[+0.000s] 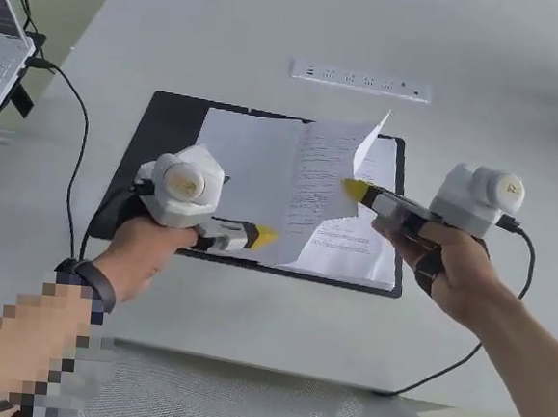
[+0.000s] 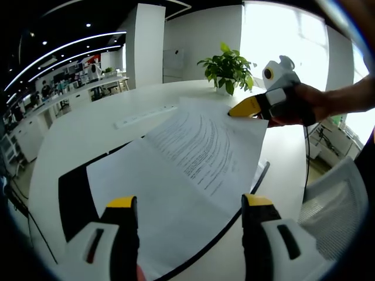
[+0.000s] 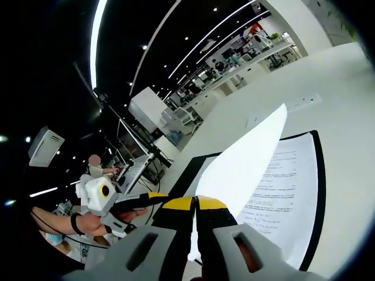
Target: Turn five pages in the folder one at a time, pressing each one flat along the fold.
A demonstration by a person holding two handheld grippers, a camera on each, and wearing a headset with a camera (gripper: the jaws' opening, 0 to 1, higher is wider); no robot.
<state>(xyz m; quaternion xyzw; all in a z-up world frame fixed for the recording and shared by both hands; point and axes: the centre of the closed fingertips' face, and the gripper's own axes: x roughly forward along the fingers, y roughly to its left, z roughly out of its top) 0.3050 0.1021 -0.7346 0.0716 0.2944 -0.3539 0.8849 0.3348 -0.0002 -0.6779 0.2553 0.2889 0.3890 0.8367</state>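
Fingers (image 3: 176, 205) of the right gripper (image 3: 194, 205) are pinching a page (image 1: 320, 173) mid-turn; the left gripper (image 2: 189, 202) is gaping, likely flattening it next.

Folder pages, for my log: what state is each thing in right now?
folder: open, flat on the table.
raised page: lifted mid-turn, curled.
right claw: shut on the raised page.
left claw: open, at the folder's near edge.
laptop: open.

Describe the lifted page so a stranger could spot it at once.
On the white table lies an open black folder. Over its middle one page stands up in the air, pinched by the right gripper; the other sheets lie flat.
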